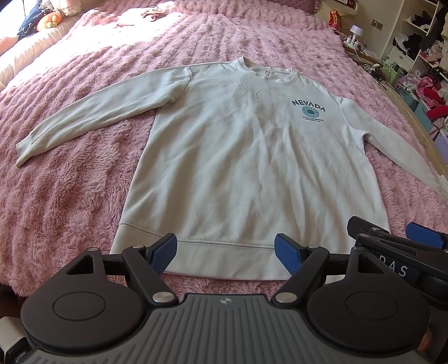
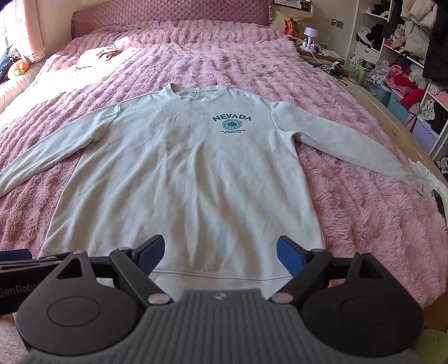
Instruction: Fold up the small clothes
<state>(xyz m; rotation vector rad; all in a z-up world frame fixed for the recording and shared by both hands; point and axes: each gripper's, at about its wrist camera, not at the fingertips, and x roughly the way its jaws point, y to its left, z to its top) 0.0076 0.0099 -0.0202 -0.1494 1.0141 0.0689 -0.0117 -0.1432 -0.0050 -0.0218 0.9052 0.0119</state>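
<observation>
The left gripper (image 1: 226,253) sits nearest the lens, its blue-padded jaws spread wide and holding nothing, poised over the ribbed hem of a white sweatshirt (image 1: 240,156). The right gripper (image 2: 220,256) hangs just beside it, jaws equally wide and empty, above the same hem; its black frame shows at the right edge of the left wrist view. The sweatshirt lies flat and face up on a fluffy pink blanket (image 2: 350,201) covering a bed, collar toward the far headboard (image 2: 173,14), both sleeves spread out to the sides. A dark "NEVADA" print (image 2: 231,117) with a round teal emblem marks the chest. Cluttered shelves (image 2: 403,56) of clothes stand beyond the bed's right side.
</observation>
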